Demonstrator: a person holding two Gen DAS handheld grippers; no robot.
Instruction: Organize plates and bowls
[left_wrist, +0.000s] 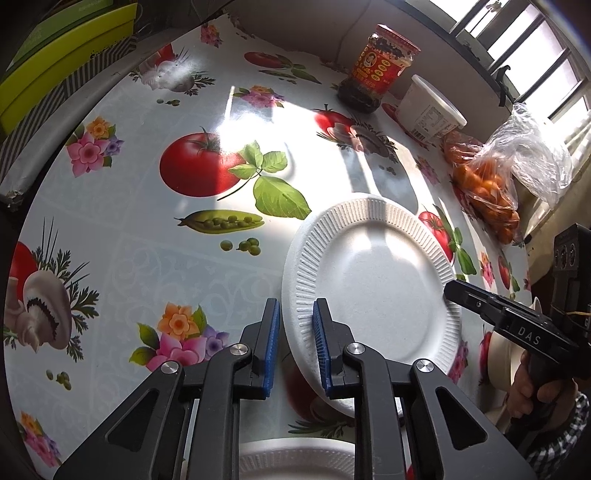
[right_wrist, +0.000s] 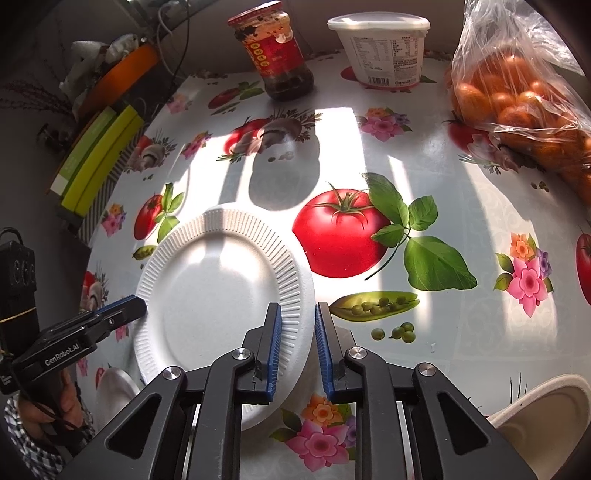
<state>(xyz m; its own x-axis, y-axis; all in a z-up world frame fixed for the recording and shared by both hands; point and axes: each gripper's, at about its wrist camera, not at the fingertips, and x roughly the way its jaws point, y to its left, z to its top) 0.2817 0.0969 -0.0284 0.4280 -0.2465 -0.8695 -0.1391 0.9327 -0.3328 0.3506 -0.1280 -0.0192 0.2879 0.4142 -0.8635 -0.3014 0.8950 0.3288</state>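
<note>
At the far left edge of the table (left_wrist: 122, 258), with its cloth of printed tomatoes, peas and flowers, lie flat green boxes (left_wrist: 70, 51). Near the middle sits the white foam plate (left_wrist: 373, 280), its ribbed rim caught from both sides. The left gripper (left_wrist: 295, 347) reaches down over the plate's left rim; the rim runs between its blue pads, which stand close about it, so it looks clenched on the plate. The right gripper (right_wrist: 298, 350) does the same on the opposite rim, its jaws narrowed on the plate's edge. A person's hand (left_wrist: 535, 391) in a checked sleeve holds it.

A second white plate (left_wrist: 295, 458) shows below the left gripper.

Further right, at the back, stand a sauce jar (right_wrist: 275, 51) and a white tub (right_wrist: 380, 44). At the far right lies a clear bag of oranges (right_wrist: 517, 85), and a pale bowl (right_wrist: 543, 424) sits at the near right corner.
</note>
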